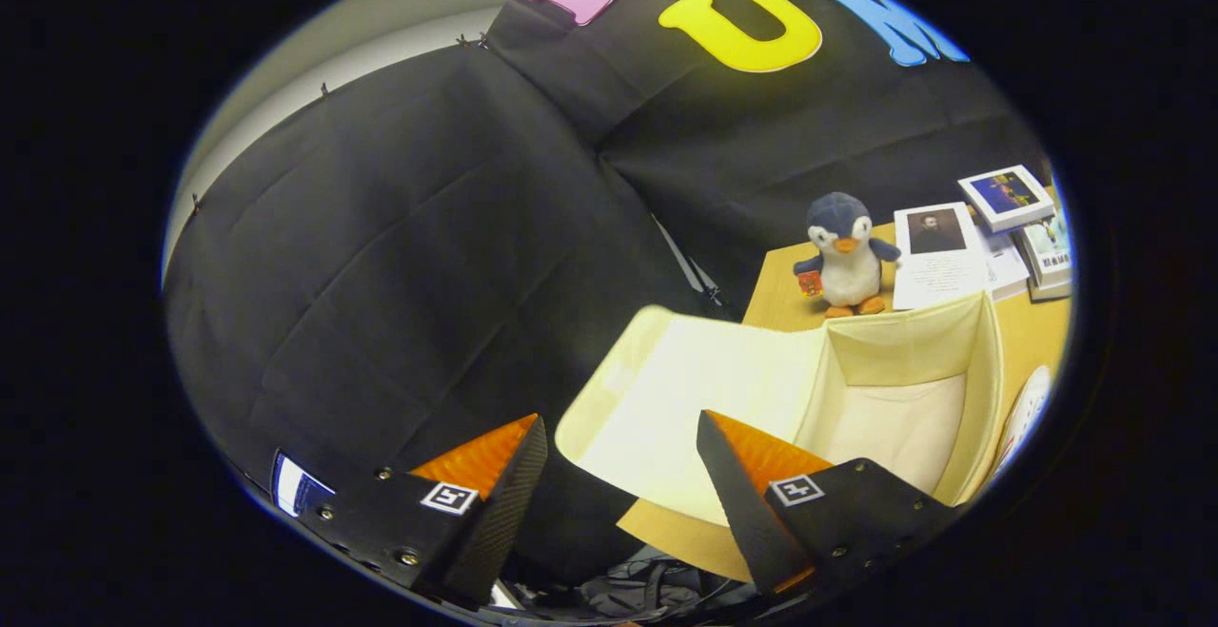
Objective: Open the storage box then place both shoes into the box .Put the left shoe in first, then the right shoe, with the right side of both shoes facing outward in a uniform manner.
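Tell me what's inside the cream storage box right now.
The storage box stands open, its lid folded back. Only pale lining shows inside, no shoe; the right finger covers the near corner. The open gripper holds nothing.

Your one camera rides on the gripper (623, 460) and looks forward along its two fingers, which stand apart with nothing between them. It sits above the near edge of the wooden table (775, 299), tilted and turned partly off it toward the booth's cloth wall (400, 256). The open storage box (809, 389) lies close, just ahead and to your right; a plush penguin (845, 254) stands farther back.
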`<state>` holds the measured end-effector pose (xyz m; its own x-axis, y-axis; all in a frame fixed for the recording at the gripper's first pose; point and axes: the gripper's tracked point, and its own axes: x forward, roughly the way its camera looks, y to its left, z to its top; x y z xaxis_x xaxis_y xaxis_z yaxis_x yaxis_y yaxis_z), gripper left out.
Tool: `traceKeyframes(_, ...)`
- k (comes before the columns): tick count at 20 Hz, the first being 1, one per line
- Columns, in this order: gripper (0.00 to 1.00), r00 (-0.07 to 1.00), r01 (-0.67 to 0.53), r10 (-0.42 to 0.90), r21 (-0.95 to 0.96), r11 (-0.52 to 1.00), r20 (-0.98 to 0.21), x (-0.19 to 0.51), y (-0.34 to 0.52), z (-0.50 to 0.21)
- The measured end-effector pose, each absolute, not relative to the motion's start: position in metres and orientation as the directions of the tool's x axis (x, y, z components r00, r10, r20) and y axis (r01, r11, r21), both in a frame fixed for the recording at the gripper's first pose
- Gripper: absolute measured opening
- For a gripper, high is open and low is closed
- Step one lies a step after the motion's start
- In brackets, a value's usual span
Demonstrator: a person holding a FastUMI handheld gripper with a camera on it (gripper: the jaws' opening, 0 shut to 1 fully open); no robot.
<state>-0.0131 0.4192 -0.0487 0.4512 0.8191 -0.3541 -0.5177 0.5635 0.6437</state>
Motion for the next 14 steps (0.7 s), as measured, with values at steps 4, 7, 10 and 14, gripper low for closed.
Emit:
traceKeyframes(4,0.96,0.489,-0.533,0.787,0.585,0.611,-0.376,-0.006,0.386,-0.053)
traceKeyframes(7,0.96,0.523,-0.534,0.750,0.531,0.658,-0.404,0.001,0.355,-0.056)
traceKeyframes(10,0.96,0.558,-0.526,0.715,0.486,0.698,-0.422,0.008,0.326,-0.062)
traceKeyframes(14,0.96,0.610,-0.490,0.651,0.430,0.758,-0.453,0.022,0.277,-0.072)
